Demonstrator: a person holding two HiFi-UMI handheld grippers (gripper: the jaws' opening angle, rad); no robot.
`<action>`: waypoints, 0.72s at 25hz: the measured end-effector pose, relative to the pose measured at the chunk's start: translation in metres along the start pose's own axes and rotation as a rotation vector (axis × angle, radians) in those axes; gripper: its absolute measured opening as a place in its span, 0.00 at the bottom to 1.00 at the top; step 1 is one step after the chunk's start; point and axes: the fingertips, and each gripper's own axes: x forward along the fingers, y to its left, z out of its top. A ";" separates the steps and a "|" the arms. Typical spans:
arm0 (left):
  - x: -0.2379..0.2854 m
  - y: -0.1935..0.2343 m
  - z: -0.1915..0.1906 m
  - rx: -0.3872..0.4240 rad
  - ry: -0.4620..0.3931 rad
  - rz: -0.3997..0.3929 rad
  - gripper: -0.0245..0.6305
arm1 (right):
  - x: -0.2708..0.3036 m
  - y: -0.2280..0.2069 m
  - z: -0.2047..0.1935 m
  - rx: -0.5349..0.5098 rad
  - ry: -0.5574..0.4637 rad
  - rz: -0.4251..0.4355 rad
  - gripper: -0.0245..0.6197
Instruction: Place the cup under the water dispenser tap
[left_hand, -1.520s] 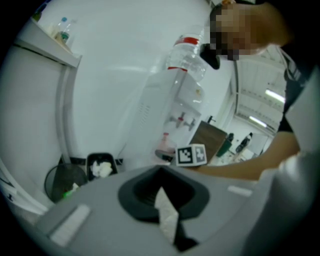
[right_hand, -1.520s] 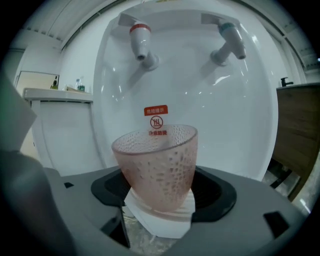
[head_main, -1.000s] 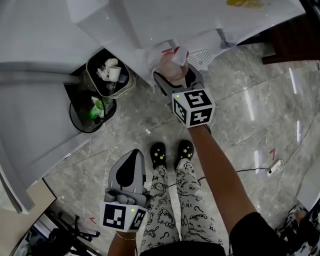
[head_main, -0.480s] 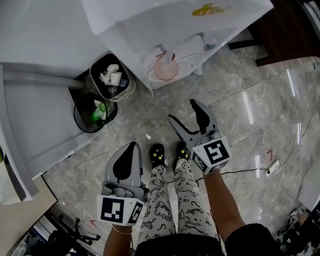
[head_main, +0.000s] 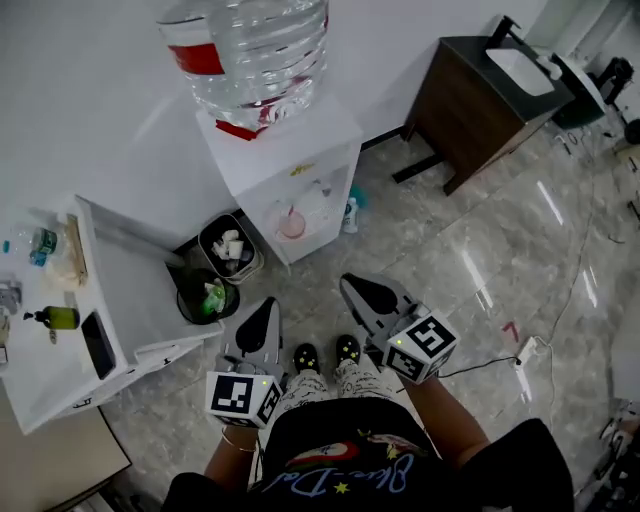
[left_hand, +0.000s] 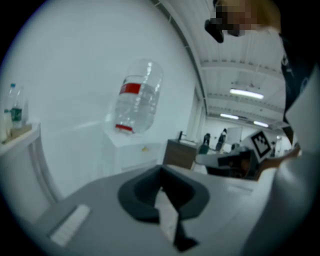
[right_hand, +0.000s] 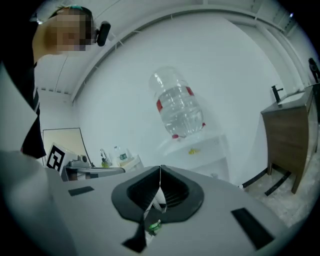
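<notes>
The white water dispenser (head_main: 290, 170) carries an upturned clear bottle (head_main: 250, 50) with a red label. A pink cup (head_main: 291, 222) stands in its recess below the taps, with no gripper near it. My right gripper (head_main: 352, 285) is held well back from the dispenser, above my feet, shut and empty. My left gripper (head_main: 262, 305) is beside it, also shut with nothing in it. From the left gripper (left_hand: 161, 175) the bottle (left_hand: 137, 97) shows ahead. The right gripper (right_hand: 160, 170) also faces the bottle (right_hand: 179, 105), its jaws meeting in one line.
Two waste bins (head_main: 230, 248) (head_main: 205, 297) stand left of the dispenser. A white side table (head_main: 60, 330) with bottles is at the far left. A dark cabinet with a sink (head_main: 490, 90) stands to the right. A cable and plug strip (head_main: 525, 350) lie on the marble floor.
My right gripper drew back from the cup, which stays in the dispenser recess, then shut its jaws. Both grippers rose, and the head view now takes in the whole dispenser.
</notes>
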 end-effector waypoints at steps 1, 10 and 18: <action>-0.007 -0.008 0.018 0.026 -0.015 -0.009 0.03 | -0.010 0.009 0.019 -0.002 -0.018 -0.002 0.06; -0.047 -0.059 0.065 0.040 -0.039 -0.049 0.03 | -0.091 0.050 0.058 0.029 -0.026 -0.033 0.06; -0.053 -0.070 0.069 0.075 -0.033 -0.049 0.03 | -0.100 0.054 0.067 0.039 -0.071 -0.028 0.06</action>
